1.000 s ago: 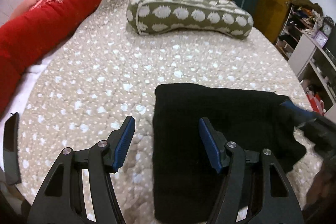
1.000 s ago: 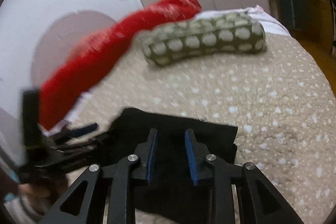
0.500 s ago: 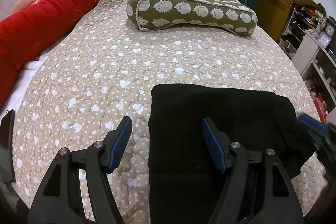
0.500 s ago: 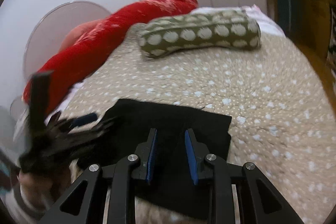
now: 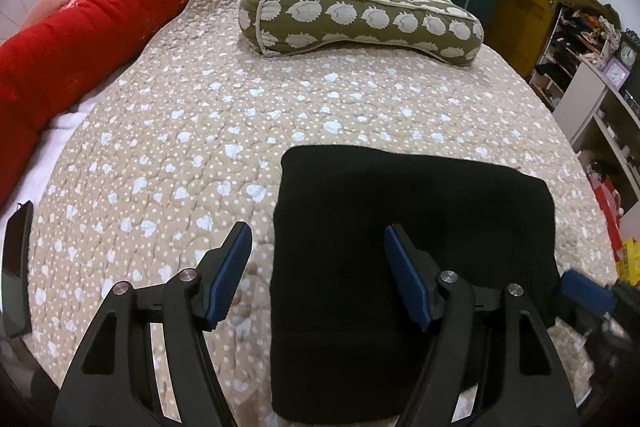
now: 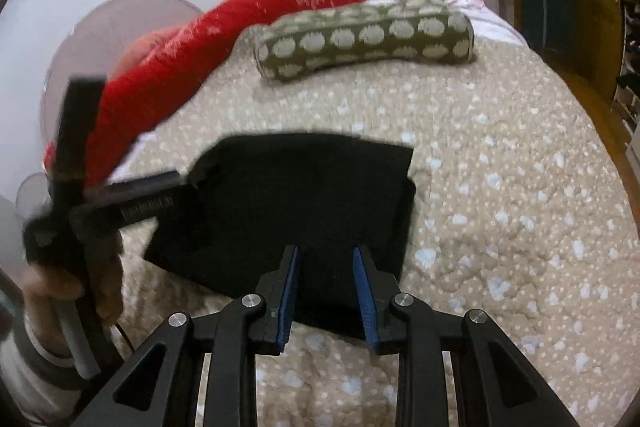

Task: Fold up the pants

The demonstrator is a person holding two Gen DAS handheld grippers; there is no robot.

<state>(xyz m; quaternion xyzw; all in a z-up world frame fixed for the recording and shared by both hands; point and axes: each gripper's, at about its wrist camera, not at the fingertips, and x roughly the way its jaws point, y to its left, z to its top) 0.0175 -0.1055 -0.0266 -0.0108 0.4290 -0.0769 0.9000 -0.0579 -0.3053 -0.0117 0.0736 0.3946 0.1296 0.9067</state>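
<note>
The black pants (image 5: 412, 239) lie folded into a thick rectangle on the beige quilt; they also show in the right wrist view (image 6: 296, 195). My left gripper (image 5: 318, 239) is wide open and empty, above the near left part of the pants. My right gripper (image 6: 326, 259) is partly open and empty, just above the near edge of the pants. The right gripper's blue-padded tip (image 5: 586, 293) shows at the pants' right side. The left gripper (image 6: 132, 199) shows blurred at the left.
A green patterned pillow (image 5: 360, 15) lies at the far end of the bed. A red rolled duvet (image 5: 112, 15) runs along the left. Shelves (image 5: 592, 83) stand to the right. A dark phone (image 5: 16, 263) lies at the left edge.
The right gripper let go of the pants' right side and drew back toward the near edge. The pants now lie flat and squared. The left gripper rose slightly and stayed open.
</note>
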